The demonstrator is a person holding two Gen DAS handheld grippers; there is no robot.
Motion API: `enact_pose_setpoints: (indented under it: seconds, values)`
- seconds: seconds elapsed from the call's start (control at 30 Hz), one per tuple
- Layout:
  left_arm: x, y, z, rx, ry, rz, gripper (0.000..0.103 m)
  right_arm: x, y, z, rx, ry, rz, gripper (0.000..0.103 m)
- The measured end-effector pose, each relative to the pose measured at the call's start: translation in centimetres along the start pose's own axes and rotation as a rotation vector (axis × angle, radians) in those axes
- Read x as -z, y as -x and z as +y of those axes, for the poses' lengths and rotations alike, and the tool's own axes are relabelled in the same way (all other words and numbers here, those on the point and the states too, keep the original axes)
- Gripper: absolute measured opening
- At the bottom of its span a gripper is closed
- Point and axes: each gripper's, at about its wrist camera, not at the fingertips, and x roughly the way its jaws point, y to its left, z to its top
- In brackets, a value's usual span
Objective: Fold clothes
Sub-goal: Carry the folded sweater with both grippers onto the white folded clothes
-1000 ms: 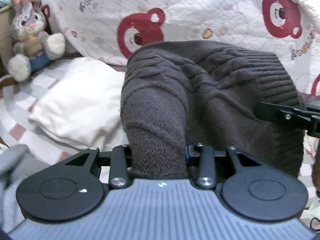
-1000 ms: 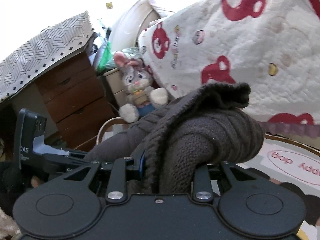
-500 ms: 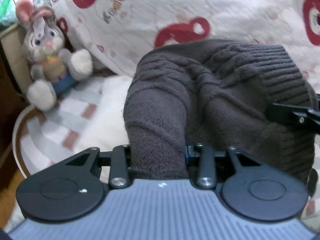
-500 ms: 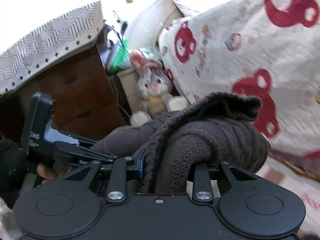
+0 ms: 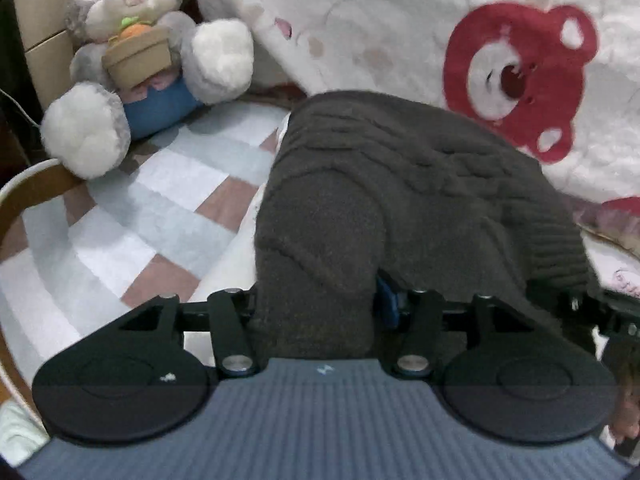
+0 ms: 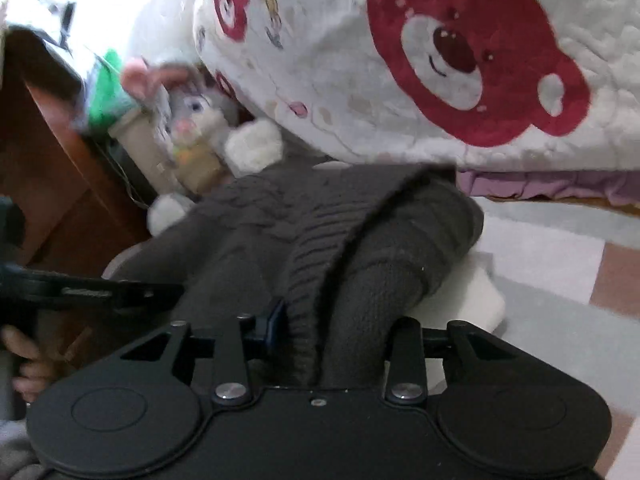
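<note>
Left wrist view: left gripper pinches a thick wad of the dark knit sweater, held bunched above the checked rug. Soft, bulky, likely to sag; best gripped at hem or shoulder edges. Plush rabbit sits near.

Right wrist view: right gripper clamps the ribbed edge. Bear-print quilt crowds close behind; white folded cloth lies beneath.

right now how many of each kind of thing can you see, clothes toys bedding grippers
clothes: 1, the dark grey knit sweater
toys: 1, the plush rabbit
bedding: 1, the white bear-print quilt
grippers: 2, the left gripper and the right gripper, each shut on the sweater
total: 5
</note>
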Motion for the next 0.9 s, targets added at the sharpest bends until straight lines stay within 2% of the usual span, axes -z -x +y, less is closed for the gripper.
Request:
enact_pose_setpoints:
  seconds: [0.23, 0.43, 0.53, 0.67, 0.73, 0.8, 0.83, 0.87, 0.9]
  values:
    - [2.9, 2.9, 2.7, 0.083, 0.028, -0.098, 0.054, 3.4, -1.6, -2.7, 0.047, -0.103, 0.063, 0.057]
    - [5.0, 2.3, 5.6, 0.191, 0.032, 0.031, 0.060, 5.4, -1.0, -4.8, -0.030, -0.200, 0.094, 0.063]
    - [5.8, 1.7, 6.3, 0.224, 0.064, 0.031, 0.064, 6.4, -1.3, -5.0, -0.024, -0.216, 0.114, 0.065]
    - [5.9, 0.7, 5.8, 0.226, 0.132, 0.023, 0.080, 7.3, -1.5, -4.5, -0.028, -0.213, 0.115, 0.068]
    - [5.7, 0.2, 5.3, 0.212, 0.154, 0.030, 0.079, 7.6, -1.6, -4.6, -0.035, -0.245, 0.121, 0.070]
    - [5.1, 0.1, 4.8, 0.221, 0.134, 0.042, 0.065, 7.5, -1.6, -4.5, -0.040, -0.278, 0.120, 0.072]
    - [4.7, 0.0, 4.4, 0.234, 0.107, 0.062, 0.040, 7.4, -1.5, -4.3, -0.044, -0.285, 0.119, 0.072]
    - [4.1, -0.3, 4.1, 0.247, 0.094, 0.112, 0.021, 7.2, -1.6, -4.0, -0.054, -0.277, 0.127, 0.071]
    - [3.4, -0.2, 3.5, 0.234, 0.063, 0.148, 0.018, 6.9, -1.6, -3.6, -0.083, -0.251, 0.143, 0.054]
